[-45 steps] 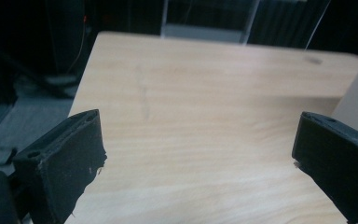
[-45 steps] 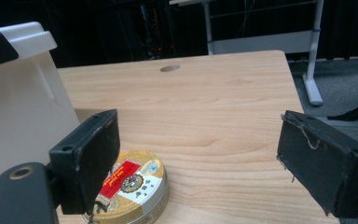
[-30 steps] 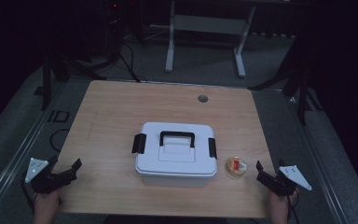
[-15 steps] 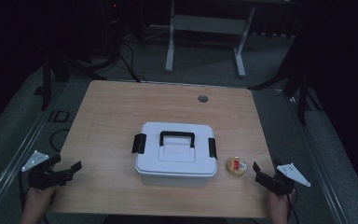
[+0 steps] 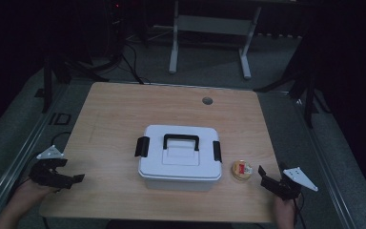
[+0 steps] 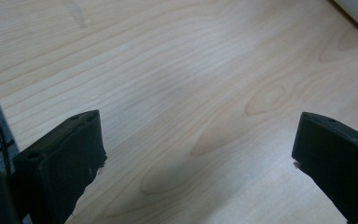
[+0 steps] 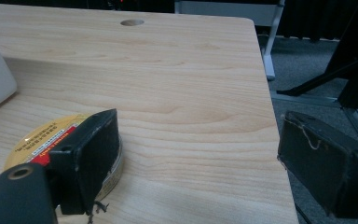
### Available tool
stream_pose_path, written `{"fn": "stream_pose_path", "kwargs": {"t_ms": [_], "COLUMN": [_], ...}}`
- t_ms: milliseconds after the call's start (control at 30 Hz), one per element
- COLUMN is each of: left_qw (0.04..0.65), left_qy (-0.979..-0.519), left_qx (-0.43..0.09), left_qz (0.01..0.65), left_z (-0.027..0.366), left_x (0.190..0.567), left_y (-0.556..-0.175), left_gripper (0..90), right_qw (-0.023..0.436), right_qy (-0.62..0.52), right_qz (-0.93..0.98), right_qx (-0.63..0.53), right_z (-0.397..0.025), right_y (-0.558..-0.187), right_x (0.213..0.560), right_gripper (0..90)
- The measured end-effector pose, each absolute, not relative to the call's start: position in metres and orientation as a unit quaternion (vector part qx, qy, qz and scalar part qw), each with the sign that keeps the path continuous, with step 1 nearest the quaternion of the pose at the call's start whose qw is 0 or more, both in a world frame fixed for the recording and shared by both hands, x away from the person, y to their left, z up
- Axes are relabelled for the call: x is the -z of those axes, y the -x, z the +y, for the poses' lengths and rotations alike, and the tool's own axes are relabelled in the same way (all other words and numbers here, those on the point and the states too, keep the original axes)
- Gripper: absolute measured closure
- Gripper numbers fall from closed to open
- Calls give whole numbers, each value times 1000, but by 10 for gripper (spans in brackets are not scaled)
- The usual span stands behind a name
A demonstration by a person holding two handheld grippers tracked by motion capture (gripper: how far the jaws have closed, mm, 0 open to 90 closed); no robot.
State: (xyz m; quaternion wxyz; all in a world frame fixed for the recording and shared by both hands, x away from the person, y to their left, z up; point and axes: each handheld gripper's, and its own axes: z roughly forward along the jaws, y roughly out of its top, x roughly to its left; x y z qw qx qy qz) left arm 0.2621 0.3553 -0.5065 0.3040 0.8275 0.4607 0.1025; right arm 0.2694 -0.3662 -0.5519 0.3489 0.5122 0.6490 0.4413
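Light wooden table (image 5: 124,124) carries a white plastic lidded box with black handle and side latches (image 5: 179,157), sitting well ahead and inboard of the left gripper (image 5: 69,177), whose jaws stand wide apart over bare wood. Small round yellow-labelled tin (image 7: 51,140) lies flat just left of the right gripper (image 7: 196,158), jaws spread and empty, its left jaw in front of the tin's near edge. Tin likely light, rigid, slick-sided; best pinched across its rim.

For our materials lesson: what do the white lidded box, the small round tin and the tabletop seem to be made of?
White lidded box with black handle: probably moulded plastic, smooth matt surface. Small round gold-topped tin: likely metal, with a shiny rim and printed label. Light tabletop: wood or wood-look laminate, showing grain and knots.
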Motion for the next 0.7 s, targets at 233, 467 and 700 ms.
{"fn": "stream_pose_path", "kwargs": {"t_ms": [233,467,700], "left_qw": [251,191,125], "left_qy": [-863,-890,-914], "left_qx": [-79,-54,-21], "left_qz": [432,410,385], "left_z": [349,344,340], "left_x": [499,494,491], "left_y": [-269,-276,-279], "left_gripper": [18,18,18], "right_qw": [348,346,344], "right_qy": [-512,-512,-511], "right_qz": [650,651,653], "right_qx": [-441,-441,-440], "right_z": [-366,-366,-366], "right_y": [-270,-270,-270], "right_x": [552,552,552], "right_gripper": [123,123,123]}}
